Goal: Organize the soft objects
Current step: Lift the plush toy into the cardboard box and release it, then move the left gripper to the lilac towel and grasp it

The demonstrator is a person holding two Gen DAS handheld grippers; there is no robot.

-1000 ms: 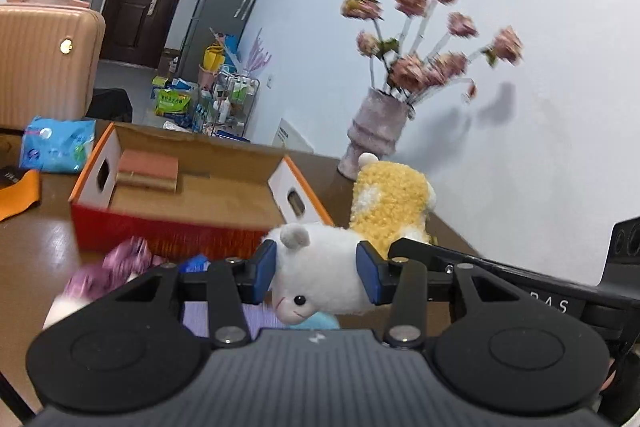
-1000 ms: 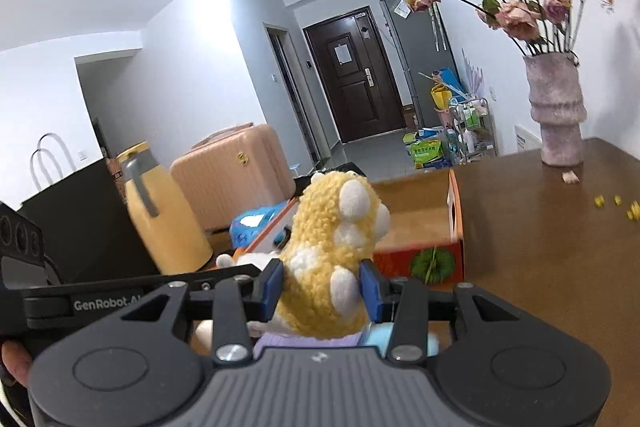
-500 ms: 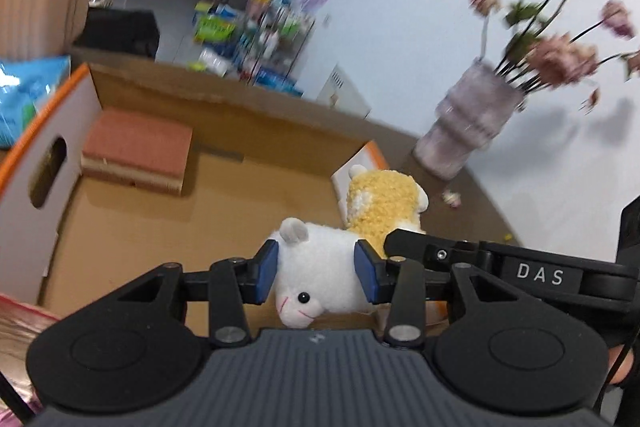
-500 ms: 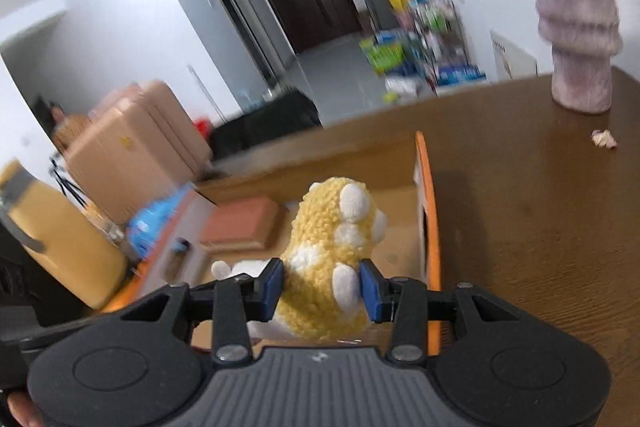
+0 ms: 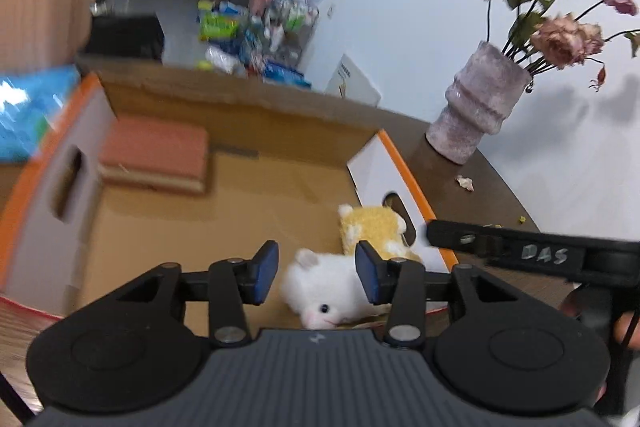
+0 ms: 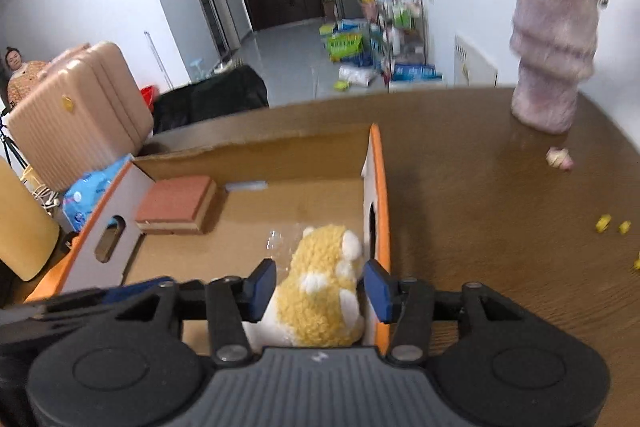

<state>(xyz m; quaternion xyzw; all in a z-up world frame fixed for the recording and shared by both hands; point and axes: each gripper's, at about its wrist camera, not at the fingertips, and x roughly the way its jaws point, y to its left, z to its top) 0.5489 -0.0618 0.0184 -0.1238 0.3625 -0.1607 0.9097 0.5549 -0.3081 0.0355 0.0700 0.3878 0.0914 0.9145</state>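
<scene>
A white plush lamb (image 5: 324,293) lies on the floor of the cardboard box (image 5: 60,187), near its front right corner. My left gripper (image 5: 316,275) hangs over it with its jaws opening; the left pad stands clear of the fur. Beside it, against the box's right wall, sits a yellow plush toy (image 5: 376,231) (image 6: 320,295). My right gripper (image 6: 320,289) straddles that toy with its jaws opening and small gaps at both pads. In the left wrist view the right gripper's black body (image 5: 540,255) crosses the right side.
A red-brown sponge block (image 6: 176,205) lies in the box's far left corner (image 6: 378,187). A pale vase (image 6: 552,67) of dried flowers stands on the brown table to the right, with crumbs around it. A blue packet (image 6: 88,187), a yellow bottle (image 6: 20,227) and a suitcase (image 6: 76,115) are left of the box.
Both grippers carried their plush toys over the box and lowered them inside. Their jaws have since widened, and the pads no longer squeeze the toys.
</scene>
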